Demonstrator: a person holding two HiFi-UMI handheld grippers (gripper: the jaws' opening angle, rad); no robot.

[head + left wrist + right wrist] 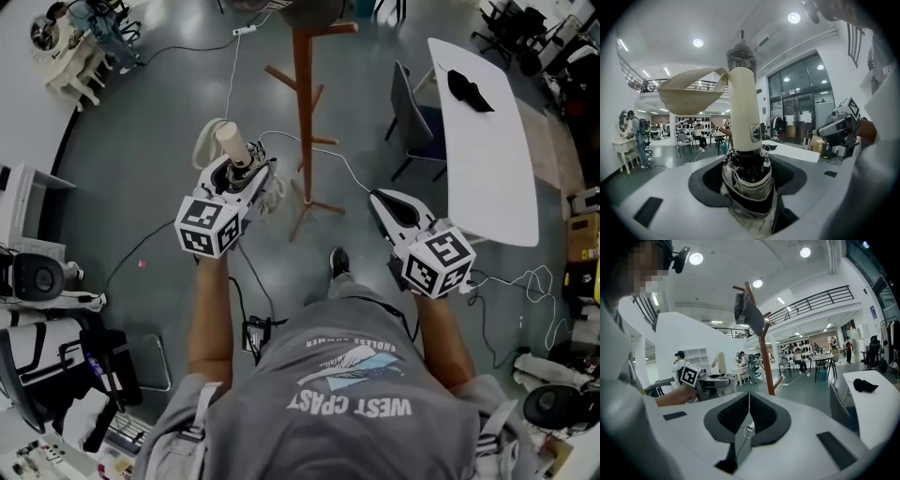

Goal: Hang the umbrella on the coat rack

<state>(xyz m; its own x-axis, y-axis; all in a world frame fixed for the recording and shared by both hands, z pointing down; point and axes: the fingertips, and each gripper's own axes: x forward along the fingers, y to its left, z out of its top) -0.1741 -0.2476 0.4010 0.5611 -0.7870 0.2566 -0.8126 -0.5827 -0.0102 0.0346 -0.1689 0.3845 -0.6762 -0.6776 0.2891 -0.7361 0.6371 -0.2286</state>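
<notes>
The left tongs [246, 176] pinch a folded umbrella [746, 187] around its gathered canopy, just below the handle. The cream handle [742, 108] stands upright out of the jaws, and a cream strap [689, 96] loops out from its top to the left. The umbrella is therefore in the left tongs and off the coat rack [302, 103]. In the head view the wooden rack stands on the grey floor [150, 169] ahead of the person, between the two grippers and clear of both. The umbrella handle lies left of the rack's post and does not touch it. Something dark [749, 310] already hangs from the top of the rack. The right tongs [749, 399] are pressed together with nothing between them. They are held level with the left tongs, on the other side of the rack's base. In the right gripper view the rack rises straight beyond the closed jaws, and the left gripper with the umbrella handle shows at the left. A white worktop [492, 159] stands to the right, well apart from the rack, with a black thing [469, 90] lying on it and a chair [412, 117] beside it. Cables trail over the floor near the rack's feet.
</notes>
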